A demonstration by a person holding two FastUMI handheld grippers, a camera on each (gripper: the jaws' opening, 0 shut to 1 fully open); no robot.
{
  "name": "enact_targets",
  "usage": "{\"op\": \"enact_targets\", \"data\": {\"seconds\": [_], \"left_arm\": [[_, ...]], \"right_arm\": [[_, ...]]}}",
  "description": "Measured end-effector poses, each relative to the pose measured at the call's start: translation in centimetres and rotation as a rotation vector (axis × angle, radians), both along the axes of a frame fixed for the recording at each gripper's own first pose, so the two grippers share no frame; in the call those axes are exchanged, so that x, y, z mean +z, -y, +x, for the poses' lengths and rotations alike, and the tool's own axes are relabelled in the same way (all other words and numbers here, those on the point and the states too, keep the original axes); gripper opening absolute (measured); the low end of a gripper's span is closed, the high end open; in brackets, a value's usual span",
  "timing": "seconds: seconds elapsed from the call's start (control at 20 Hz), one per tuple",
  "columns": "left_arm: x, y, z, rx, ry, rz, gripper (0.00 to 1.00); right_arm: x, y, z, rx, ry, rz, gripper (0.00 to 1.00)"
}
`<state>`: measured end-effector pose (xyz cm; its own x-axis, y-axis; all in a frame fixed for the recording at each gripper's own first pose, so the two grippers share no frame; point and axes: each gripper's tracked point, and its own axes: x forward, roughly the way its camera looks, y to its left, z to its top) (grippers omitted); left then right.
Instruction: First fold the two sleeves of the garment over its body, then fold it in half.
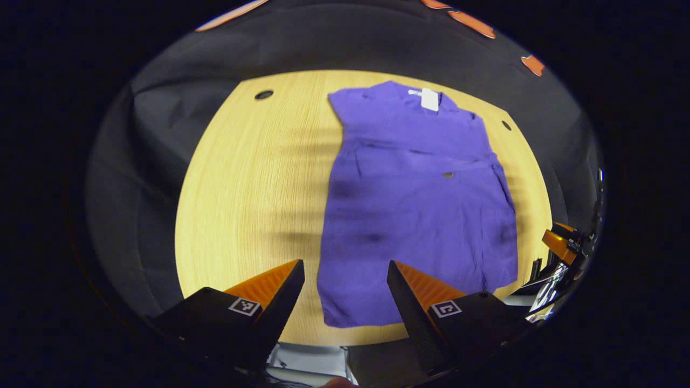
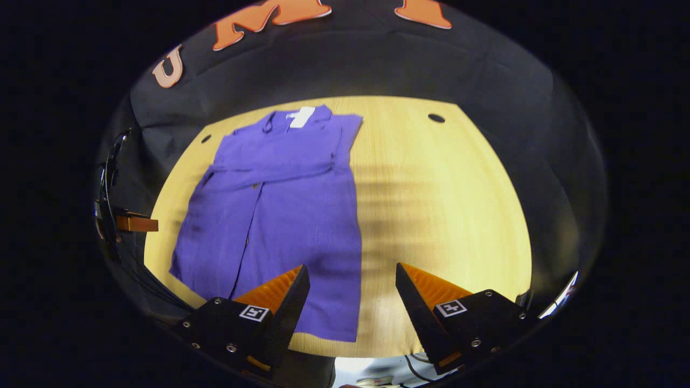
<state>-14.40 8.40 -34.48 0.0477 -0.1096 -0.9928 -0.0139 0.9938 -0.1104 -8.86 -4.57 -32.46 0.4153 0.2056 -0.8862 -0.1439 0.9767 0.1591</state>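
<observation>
1. Black cloth backs a pale wooden table point(image 1: 248, 188).
2. Left gripper point(image 1: 345, 280) hovers above the near table edge, fingers spread wide, holding nothing.
3. Shirt point(image 1: 420, 199), purple, lies flat on the table, both sleeves already folded across its body, collar at the far edge.
4. Right gripper point(image 2: 350, 283) hovers over the shirt's near hem, fingers apart and empty.
</observation>
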Motion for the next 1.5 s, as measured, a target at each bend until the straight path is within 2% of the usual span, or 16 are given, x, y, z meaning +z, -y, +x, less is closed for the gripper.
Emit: {"op": "enact_targets", "data": {"seconds": [0.4,0.75,0.8,0.85,0.95,1.05,1.1,1.15,1.3,1.35,1.4,1.45,1.5], "left_arm": [[-4.2,-2.3,-6.6,0.069,-0.158,0.014,0.99],[-6.0,-2.2,-10.4,-0.012,-0.220,0.048,0.98],[-6.3,-2.1,-10.9,-0.027,-0.231,0.049,0.98],[-6.7,-1.9,-11.3,-0.036,-0.237,0.048,0.98],[-7.5,-1.6,-12.5,-0.028,-0.267,0.041,0.97],[-7.7,-1.4,-12.8,-0.024,-0.286,0.030,0.95],[-7.9,-1.5,-12.3,-0.029,-0.277,0.030,0.94],[-8.1,-1.6,-12.6,-0.020,-0.300,0.030,0.87],[-8.2,-1.0,-12.0,-0.029,-0.328,0.014,0.76],[-8.3,-0.8,-11.7,-0.027,-0.332,0.003,0.63],[-8.2,-0.5,-11.4,-0.023,-0.334,-0.010,0.51],[-8.2,-0.2,-11.3,-0.021,-0.337,-0.024,0.39],[-8.1,0.2,-11.3,-0.011,-0.339,-0.046,0.34]], "right_arm": [[-5.1,0.6,-5.3,-0.023,-0.262,-0.004,0.95],[-7.2,-0.5,-9.8,0.035,-0.396,-0.023,0.87],[-7.4,-0.5,-10.1,0.037,-0.405,-0.029,0.97],[-7.6,-0.4,-10.4,0.039,-0.411,-0.037,0.86],[-8.0,-0.5,-10.7,0.039,-0.435,-0.037,0.82],[-8.4,-1.1,-10.6,0.019,-0.452,-0.009,0.74],[-8.8,-1.3,-10.8,0.005,-0.463,0.001,0.77],[-8.9,-1.2,-11.1,-0.008,-0.484,0.001,0.65],[-8.9,-1.8,-10.4,-0.012,-0.486,0.020,0.53],[-8.9,-2.0,-10.4,-0.020,-0.488,0.025,0.49],[-9.0,-2.2,-10.3,-0.025,-0.495,0.030,0.37],[-8.9,-2.4,-10.2,-0.032,-0.496,0.036,0.31],[-9.0,-2.5,-10.0,-0.044,-0.499,0.049,0.19]]}}
